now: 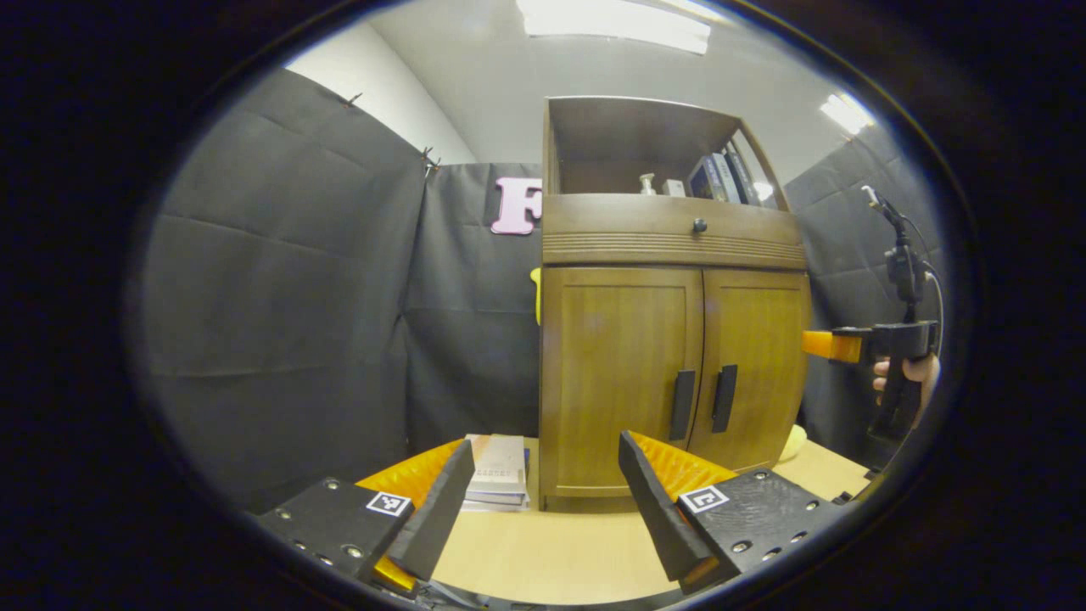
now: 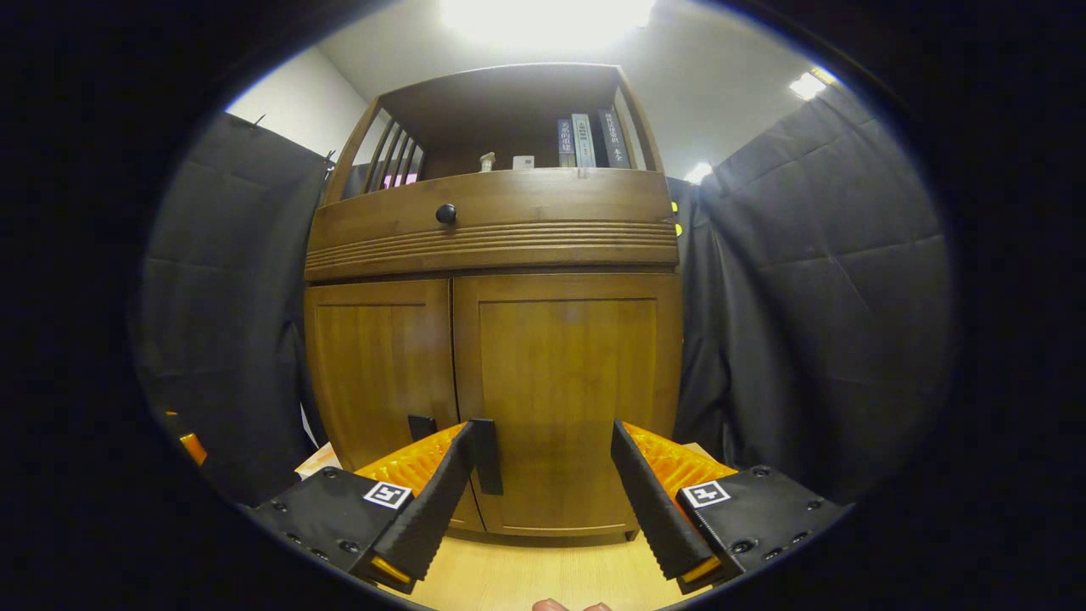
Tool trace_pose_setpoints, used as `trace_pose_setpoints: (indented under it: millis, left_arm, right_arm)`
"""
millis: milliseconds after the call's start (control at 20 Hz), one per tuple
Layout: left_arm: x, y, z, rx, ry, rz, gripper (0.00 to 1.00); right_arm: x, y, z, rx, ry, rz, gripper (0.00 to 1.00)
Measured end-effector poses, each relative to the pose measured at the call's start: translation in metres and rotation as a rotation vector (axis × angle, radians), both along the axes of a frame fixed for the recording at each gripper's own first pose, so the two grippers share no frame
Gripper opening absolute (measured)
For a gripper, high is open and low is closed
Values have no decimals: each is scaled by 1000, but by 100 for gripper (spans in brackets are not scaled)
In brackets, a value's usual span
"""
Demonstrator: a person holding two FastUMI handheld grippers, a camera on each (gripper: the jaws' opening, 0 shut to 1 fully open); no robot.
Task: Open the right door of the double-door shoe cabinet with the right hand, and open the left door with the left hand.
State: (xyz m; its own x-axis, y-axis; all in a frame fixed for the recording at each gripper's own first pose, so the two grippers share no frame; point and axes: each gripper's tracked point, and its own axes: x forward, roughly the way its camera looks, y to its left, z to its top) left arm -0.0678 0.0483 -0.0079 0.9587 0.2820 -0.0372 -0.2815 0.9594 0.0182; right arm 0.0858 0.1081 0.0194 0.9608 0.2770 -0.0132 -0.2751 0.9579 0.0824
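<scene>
The shoe cabinet (image 1: 670, 339) stands mid-frame on the desk (image 1: 551, 552), both doors closed. Both the left tongs (image 1: 543, 501) and right tongs (image 2: 543, 501) gape wide, holding nothing. A stack of books (image 1: 499, 473) lies lower left of the cabinet.

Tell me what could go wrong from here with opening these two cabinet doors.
1. The two door handles sit side by side at the middle seam, so an open tool could catch the wrong one or both.
2. The right tool is close to the right door while its handle lies off to one side, so it may miss.
3. The stack of books beside the cabinet could be bumped by the left tool.
</scene>
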Motion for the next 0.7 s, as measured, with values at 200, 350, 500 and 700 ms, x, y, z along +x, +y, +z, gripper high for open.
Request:
trace_pose_setpoints:
  millis: [200,350,500,700]
  left_arm:
    - [-13,5,-3,-12,12,74,100]
    - [-26,4,-6,-19,3,122,100]
    - [-27,9,-16,-14,43,140,100]
    - [-28,15,-30,5,99,175,100]
  right_arm:
    - [22,23,-10,21,44,47,100]
    - [43,36,-15,31,59,54,100]
    - [63,52,-27,51,92,64,99]
    - [81,70,-50,76,168,78,98]
